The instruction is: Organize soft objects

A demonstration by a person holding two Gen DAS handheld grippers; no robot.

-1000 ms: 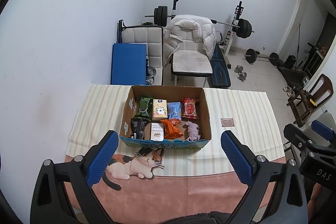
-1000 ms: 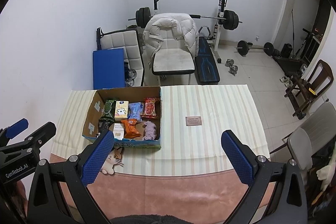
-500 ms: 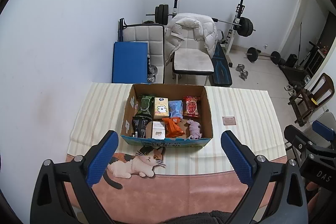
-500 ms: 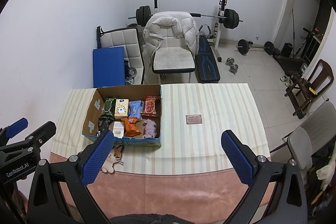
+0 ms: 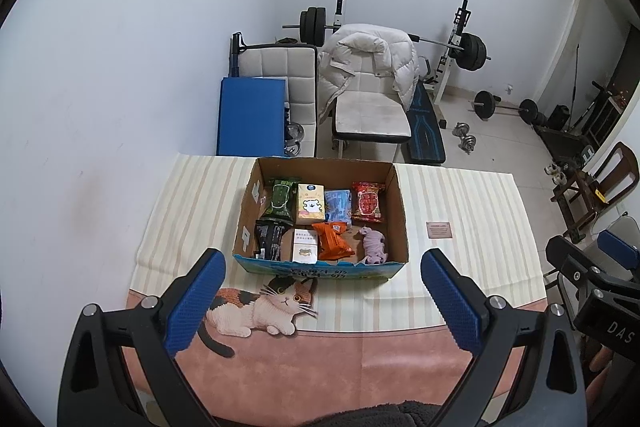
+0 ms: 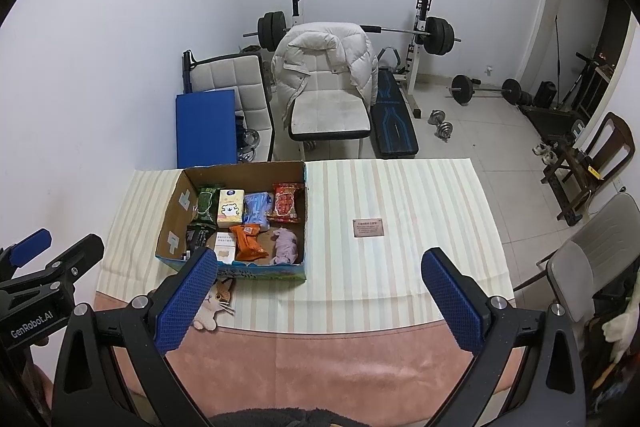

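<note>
An open cardboard box [image 5: 401, 223] [image 6: 171, 223] stands on a striped tablecloth. It holds several snack packs, a tissue pack with a bear [image 5: 310, 204] [image 6: 231, 208], an orange pack [image 5: 332, 241] [image 6: 249, 243] and a purple plush toy [image 5: 375, 243] [image 6: 286, 242]. A cat plush [image 5: 260, 307] [image 6: 212, 303] lies flat on the table in front of the box. My left gripper [image 5: 322, 301] is open and empty, above the table's near edge behind the cat. My right gripper [image 6: 320, 301] is open and empty, to the right of the box.
A small card [image 5: 440, 229] [image 6: 368, 227] lies on the cloth right of the box. Beyond the table stand a chair with a white jacket [image 5: 370, 67], a blue mat [image 5: 252, 115], weight benches and barbells. A grey chair [image 6: 592, 267] is at the right.
Both grippers have drawn slightly nearer and higher over the table; the box sits a little lower in view. Both stay open and empty.
</note>
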